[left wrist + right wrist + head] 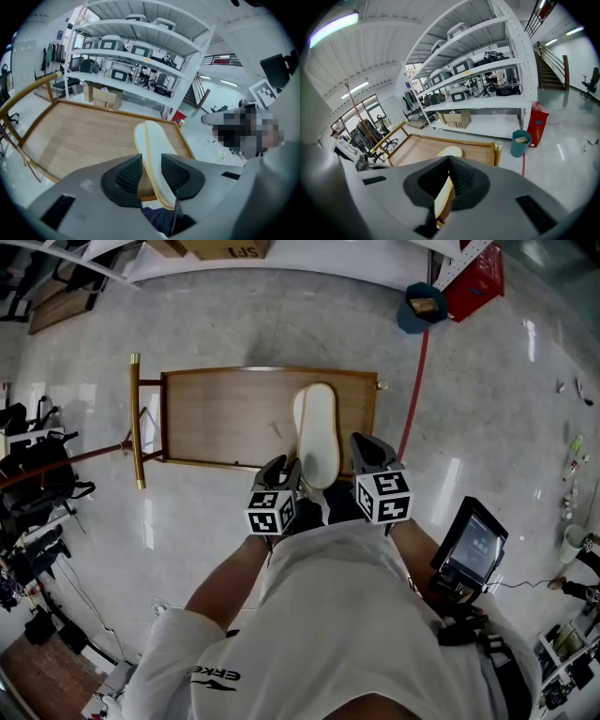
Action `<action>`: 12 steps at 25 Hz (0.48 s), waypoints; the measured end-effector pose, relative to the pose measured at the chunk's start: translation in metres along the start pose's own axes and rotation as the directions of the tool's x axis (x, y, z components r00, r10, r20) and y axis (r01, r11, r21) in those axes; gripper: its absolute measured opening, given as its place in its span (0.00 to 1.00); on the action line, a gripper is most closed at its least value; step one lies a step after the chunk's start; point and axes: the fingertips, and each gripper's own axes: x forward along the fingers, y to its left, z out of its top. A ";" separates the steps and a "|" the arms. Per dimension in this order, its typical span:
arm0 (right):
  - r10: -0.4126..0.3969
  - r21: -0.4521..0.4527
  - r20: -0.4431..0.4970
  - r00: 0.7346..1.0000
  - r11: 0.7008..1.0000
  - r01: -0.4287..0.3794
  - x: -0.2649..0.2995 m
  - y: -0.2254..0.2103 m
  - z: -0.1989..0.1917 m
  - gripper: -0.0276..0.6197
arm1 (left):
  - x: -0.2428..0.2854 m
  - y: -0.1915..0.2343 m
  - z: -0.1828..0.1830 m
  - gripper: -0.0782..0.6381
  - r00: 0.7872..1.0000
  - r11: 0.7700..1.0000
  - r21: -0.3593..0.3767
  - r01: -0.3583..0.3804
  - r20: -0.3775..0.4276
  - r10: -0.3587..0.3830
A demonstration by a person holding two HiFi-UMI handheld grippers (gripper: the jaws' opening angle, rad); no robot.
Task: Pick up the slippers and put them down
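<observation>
A pair of cream slippers (319,432), laid flat against each other, hangs on edge over the near right part of a wooden cart platform (216,413). My right gripper (370,454) is shut on their heel end; in the right gripper view the cream edge (443,201) is pinched between the pads and the toe (449,152) pokes out ahead. My left gripper (286,471) is at the same heel end from the left. In the left gripper view the slippers (152,140) run between the jaws of the left gripper (151,176), leaning on the right pad, with a gap at the left pad.
The cart (79,136) has brass rails and a handle (136,418) at its left. White shelving (140,47) with cases stands beyond it, with a cardboard box (458,118) below. A blue bin (422,307) and a red box (478,282) are at the far right. A screen (472,545) stands by my right side.
</observation>
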 end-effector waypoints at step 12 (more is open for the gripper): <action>-0.005 -0.101 0.095 0.995 0.995 0.015 -0.039 0.027 0.011 0.05 | -0.064 -0.018 0.094 0.12 0.922 0.939 0.297 -0.175 0.384 0.050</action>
